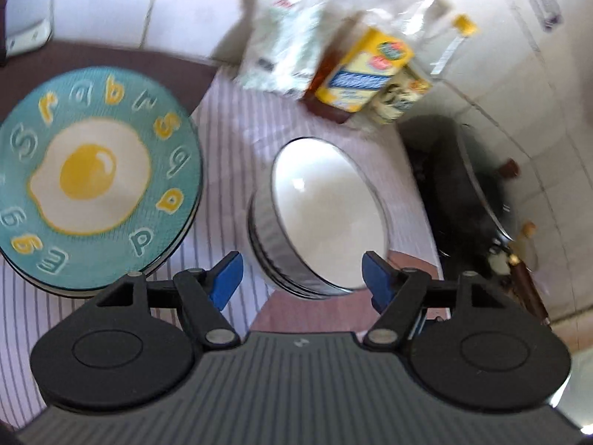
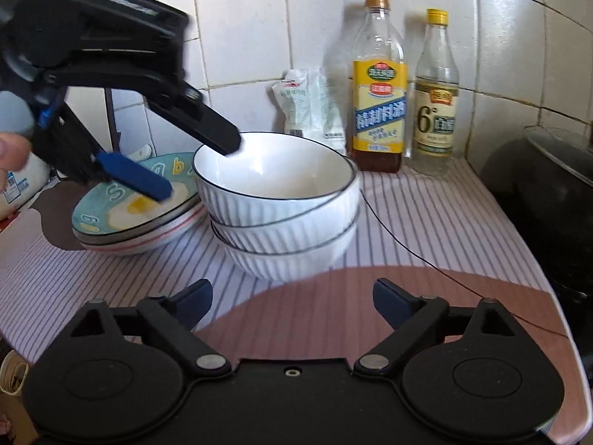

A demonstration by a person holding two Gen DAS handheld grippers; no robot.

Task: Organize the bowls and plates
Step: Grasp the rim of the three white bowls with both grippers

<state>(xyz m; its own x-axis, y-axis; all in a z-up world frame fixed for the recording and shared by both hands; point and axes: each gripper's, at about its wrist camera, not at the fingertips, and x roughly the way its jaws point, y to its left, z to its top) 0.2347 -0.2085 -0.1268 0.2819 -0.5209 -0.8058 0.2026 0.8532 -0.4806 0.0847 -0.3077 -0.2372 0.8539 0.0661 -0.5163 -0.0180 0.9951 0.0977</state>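
Note:
A stack of three white ribbed bowls [image 2: 281, 218] with black rims stands on the striped counter; it also shows from above in the left wrist view [image 1: 326, 215]. Beside it on the left lies a stack of plates topped by a teal fried-egg plate [image 1: 96, 174], also in the right wrist view [image 2: 126, 211]. My left gripper [image 1: 302, 282] is open and empty, hovering above the near side of the bowls; in the right wrist view it [image 2: 200, 170] hangs over the plates and the bowl rim. My right gripper [image 2: 292, 304] is open and empty, in front of the bowls.
Two bottles [image 2: 378, 85] [image 2: 435, 96] and a white bag [image 2: 311, 107] stand against the tiled wall behind the bowls. A black pot [image 2: 548, 185] sits at the right. A thin black cord [image 2: 407, 248] lies on the striped cloth [image 2: 426, 222].

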